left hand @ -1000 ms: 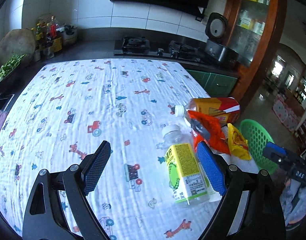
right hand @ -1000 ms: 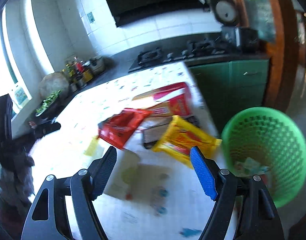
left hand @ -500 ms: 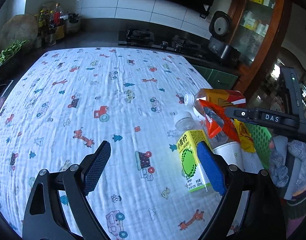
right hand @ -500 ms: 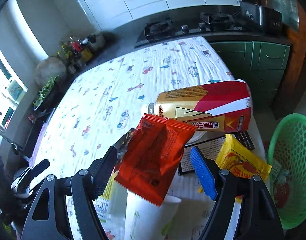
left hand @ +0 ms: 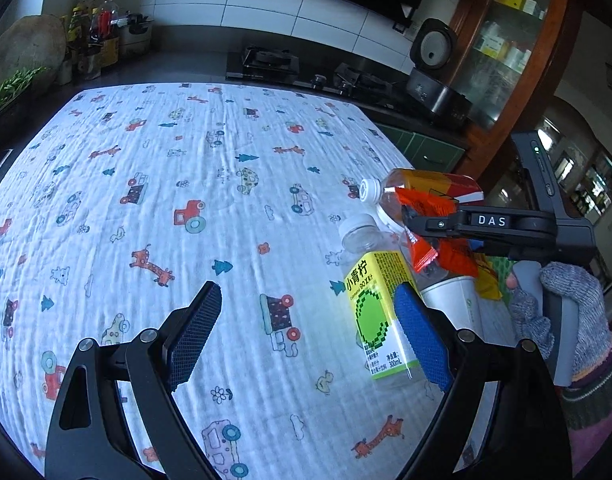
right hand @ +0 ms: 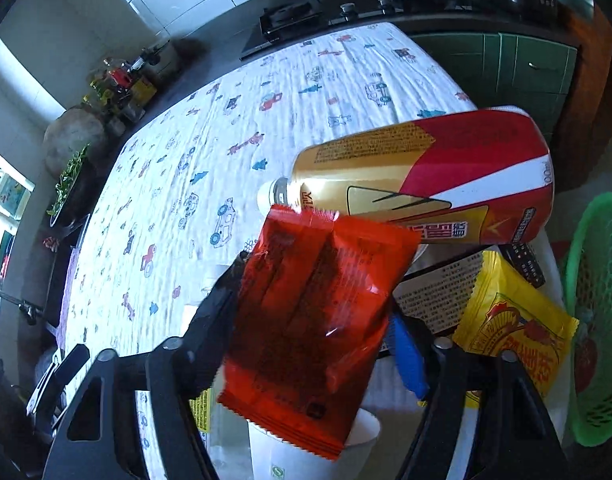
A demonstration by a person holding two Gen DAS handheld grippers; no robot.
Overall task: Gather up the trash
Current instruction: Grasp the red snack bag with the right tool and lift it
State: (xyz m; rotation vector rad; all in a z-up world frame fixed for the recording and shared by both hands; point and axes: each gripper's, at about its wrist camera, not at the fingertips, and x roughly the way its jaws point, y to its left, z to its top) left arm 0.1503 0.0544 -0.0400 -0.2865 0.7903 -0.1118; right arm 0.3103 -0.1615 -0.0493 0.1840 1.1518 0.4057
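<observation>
A red snack packet (right hand: 318, 308) stands in a white paper cup (right hand: 362, 440) at the table's right edge. My right gripper (right hand: 312, 300) has a finger on each side of the packet and its jaws are closing; the pads do not visibly squeeze it. Behind lies a red-and-gold labelled bottle (right hand: 426, 184), with a yellow packet (right hand: 514, 328) to the right. In the left wrist view my left gripper (left hand: 306, 292) hangs open over the cloth, its right finger beside a clear bottle with a yellow-green label (left hand: 376, 320). The right gripper (left hand: 422, 232) shows there side-on, held by a gloved hand (left hand: 562, 304).
A green mesh basket (right hand: 598, 320) stands off the table's right edge with some trash inside. A dark printed box (right hand: 438, 292) lies under the packets. The cartoon-print tablecloth (left hand: 185, 180) stretches left. A stove and counter (left hand: 273, 60) run behind the table.
The right gripper swung left from above the basket side to the trash pile, came down over the red packet, and its jaws narrowed. The left gripper sank slightly, still open.
</observation>
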